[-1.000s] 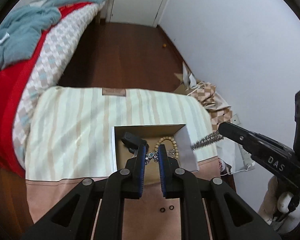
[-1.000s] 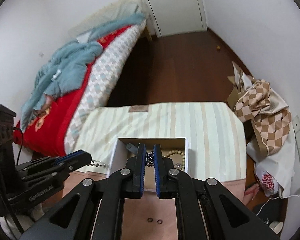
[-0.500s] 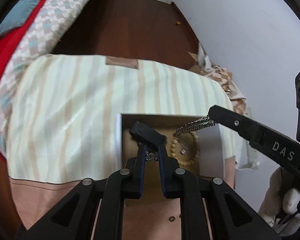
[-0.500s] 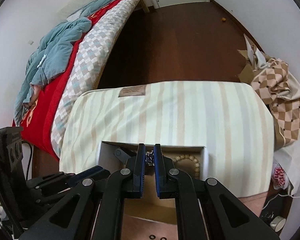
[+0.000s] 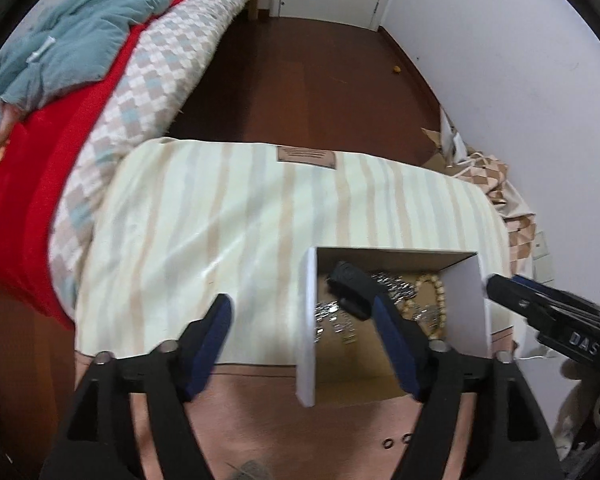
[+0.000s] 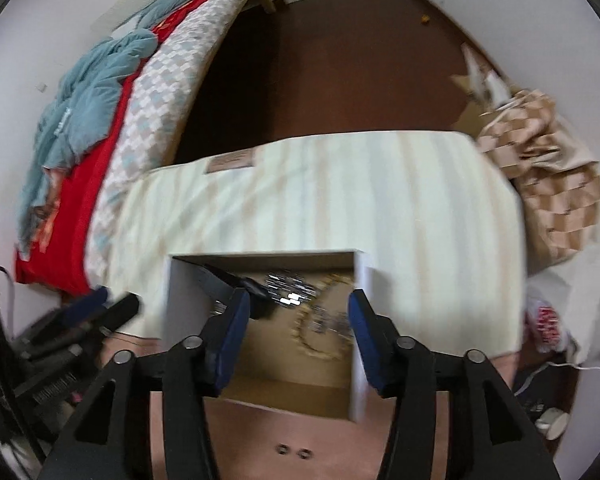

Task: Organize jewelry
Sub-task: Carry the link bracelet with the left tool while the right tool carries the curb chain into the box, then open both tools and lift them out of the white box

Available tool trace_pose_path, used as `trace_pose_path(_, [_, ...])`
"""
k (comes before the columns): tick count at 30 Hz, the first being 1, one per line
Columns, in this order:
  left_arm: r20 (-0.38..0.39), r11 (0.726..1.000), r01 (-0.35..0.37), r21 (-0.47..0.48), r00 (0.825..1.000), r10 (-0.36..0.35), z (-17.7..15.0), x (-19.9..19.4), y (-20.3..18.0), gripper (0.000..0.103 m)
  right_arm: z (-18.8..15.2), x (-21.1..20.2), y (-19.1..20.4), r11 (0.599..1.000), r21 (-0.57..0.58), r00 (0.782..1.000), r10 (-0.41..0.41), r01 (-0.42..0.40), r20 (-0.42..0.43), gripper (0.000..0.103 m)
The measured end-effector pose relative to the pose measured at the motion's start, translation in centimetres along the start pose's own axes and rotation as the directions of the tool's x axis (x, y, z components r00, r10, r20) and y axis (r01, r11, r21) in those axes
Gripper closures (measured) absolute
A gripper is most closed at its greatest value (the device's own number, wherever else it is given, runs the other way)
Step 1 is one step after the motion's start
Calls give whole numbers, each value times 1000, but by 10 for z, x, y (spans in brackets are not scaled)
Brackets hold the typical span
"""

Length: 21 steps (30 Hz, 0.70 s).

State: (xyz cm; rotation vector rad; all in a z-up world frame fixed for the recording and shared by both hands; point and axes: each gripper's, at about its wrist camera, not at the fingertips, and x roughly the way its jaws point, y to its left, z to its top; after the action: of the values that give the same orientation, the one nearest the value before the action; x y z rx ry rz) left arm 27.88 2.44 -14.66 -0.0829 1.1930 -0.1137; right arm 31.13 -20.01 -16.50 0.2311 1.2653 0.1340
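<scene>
An open white cardboard box (image 5: 307,320) (image 6: 360,320) sits on a striped cloth. Inside lie a silver chain (image 5: 392,284) (image 6: 288,288), a wooden bead bracelet (image 5: 432,292) (image 6: 316,344) and a black clip (image 5: 350,284) (image 6: 220,284). My left gripper (image 5: 300,332) is open and empty; it straddles the box's left wall. My right gripper (image 6: 298,320) is open and empty over the box. It also shows at the right of the left wrist view (image 5: 540,308). Two small dark rings (image 5: 396,440) (image 6: 294,451) lie on the pink surface in front of the box.
A bed with a red and checked cover (image 5: 80,128) and a blue blanket (image 6: 80,92) stands to the left. A checked bag (image 6: 548,184) lies on the floor at the right by the wall. Dark wooden floor (image 5: 300,80) lies beyond the striped cloth.
Both grippers have opened and let go of the silver chain, which now lies in the box. The left gripper has shifted to the left, across the box wall.
</scene>
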Motion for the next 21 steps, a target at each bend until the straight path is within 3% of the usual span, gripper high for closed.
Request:
trace_pose_path(1, [12,1000,-21,8,1000,21,-4,-1,0,8,-6,-3,-2,1000,-8,1000,-28,28,14,38])
trace_pose_path(3, [30,997,-74,28,997,73,-16,-2,-1,1,-18,-9,-3,995,-26,995,-96,97,40,33])
trace_pose_path(6, [38,987,-150,57,988,147,-34,3,-4,1,-36,-11,0,981,-58,982,-180,184,65,20])
trace_pose_path(9, [34,982,-179,60,984,177,-49,8,-5,1,-51,-6,3,972,-81,974,-217,222,63,3])
trace_pose_path(21, [95,977,-207,42,975,203,-68,-20,-11,1,-82,-23,6,953,-53,948,-291,300,129,1])
